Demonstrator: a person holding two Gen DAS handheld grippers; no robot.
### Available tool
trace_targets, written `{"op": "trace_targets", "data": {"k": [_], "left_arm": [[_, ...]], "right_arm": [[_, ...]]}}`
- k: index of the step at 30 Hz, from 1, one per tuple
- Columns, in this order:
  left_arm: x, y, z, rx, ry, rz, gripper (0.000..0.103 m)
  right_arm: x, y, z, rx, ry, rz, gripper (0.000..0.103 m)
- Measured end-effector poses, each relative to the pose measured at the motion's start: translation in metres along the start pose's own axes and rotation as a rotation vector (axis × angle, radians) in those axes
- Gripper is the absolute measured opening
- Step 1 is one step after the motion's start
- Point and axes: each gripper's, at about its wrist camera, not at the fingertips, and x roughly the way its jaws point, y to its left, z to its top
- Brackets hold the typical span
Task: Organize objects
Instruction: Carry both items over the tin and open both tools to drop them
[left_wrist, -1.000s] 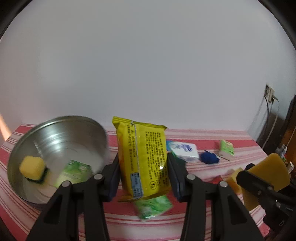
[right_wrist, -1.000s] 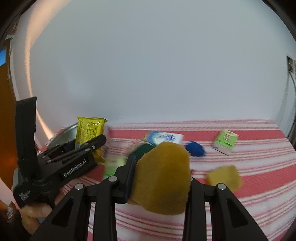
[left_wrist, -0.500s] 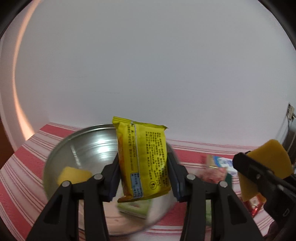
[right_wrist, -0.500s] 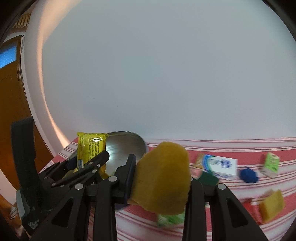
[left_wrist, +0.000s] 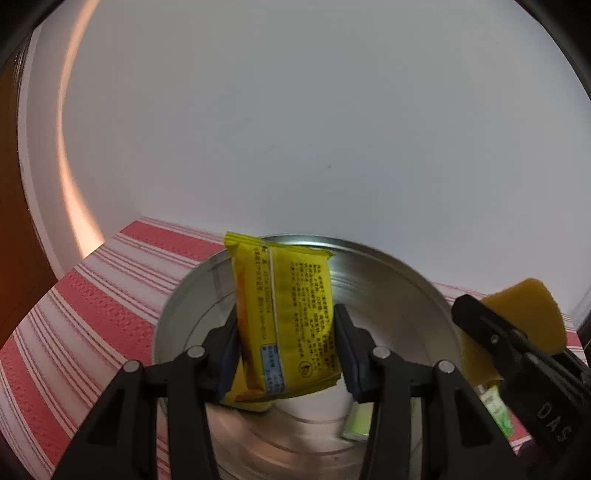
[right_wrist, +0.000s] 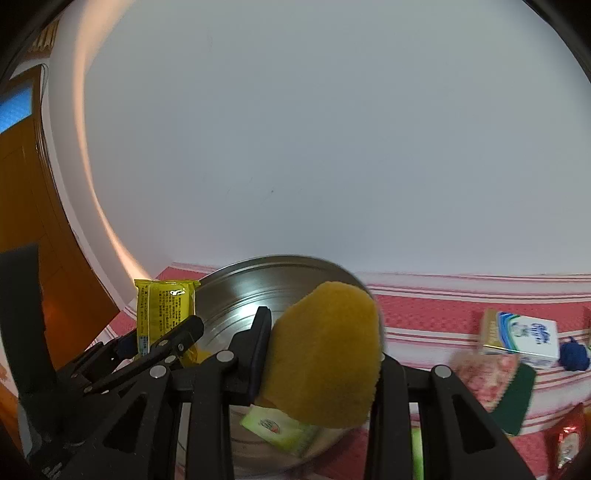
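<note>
Left wrist view: the left gripper (left_wrist: 284, 354) pinches a yellow packet (left_wrist: 286, 325) upright over a metal bowl (left_wrist: 413, 291) on the red-striped cloth (left_wrist: 110, 295). A green packet (left_wrist: 360, 422), blurred, lies in the bowl. From the right wrist, the right gripper (right_wrist: 319, 354) clamps a yellow sponge (right_wrist: 325, 354) above the bowl's near side. A white box (right_wrist: 521, 338) and what looks like a blue ball (right_wrist: 574, 354) sit well apart to the right.

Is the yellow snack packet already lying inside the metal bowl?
No, the yellow snack packet is clamped upright in the left gripper, above the metal bowl.
</note>
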Motion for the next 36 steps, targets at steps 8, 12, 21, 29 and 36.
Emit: {"op": "trace_targets", "data": {"k": [8, 12, 21, 29, 36], "left_arm": [[0.013, 0.017, 0.002, -0.009, 0.032, 0.083, 0.045], [0.019, 0.023, -0.001, -0.024, 0.059, 0.1, 0.045], [0.028, 0.02, -0.003, -0.009, 0.102, 0.12, 0.045], [0.037, 0.026, -0.003, -0.009, 0.112, 0.12, 0.045], [0.035, 0.029, 0.0, -0.031, 0.106, 0.093, 0.06]], "right_arm": [[0.036, 0.016, 0.002, -0.01, 0.026, -0.009, 0.036], [0.055, 0.021, -0.001, -0.022, 0.076, -0.018, 0.036], [0.066, 0.023, -0.003, -0.054, 0.107, 0.027, 0.037], [0.067, 0.012, -0.005, 0.038, 0.104, 0.104, 0.061], [0.039, 0.001, -0.001, 0.089, -0.032, 0.087, 0.073]]}}
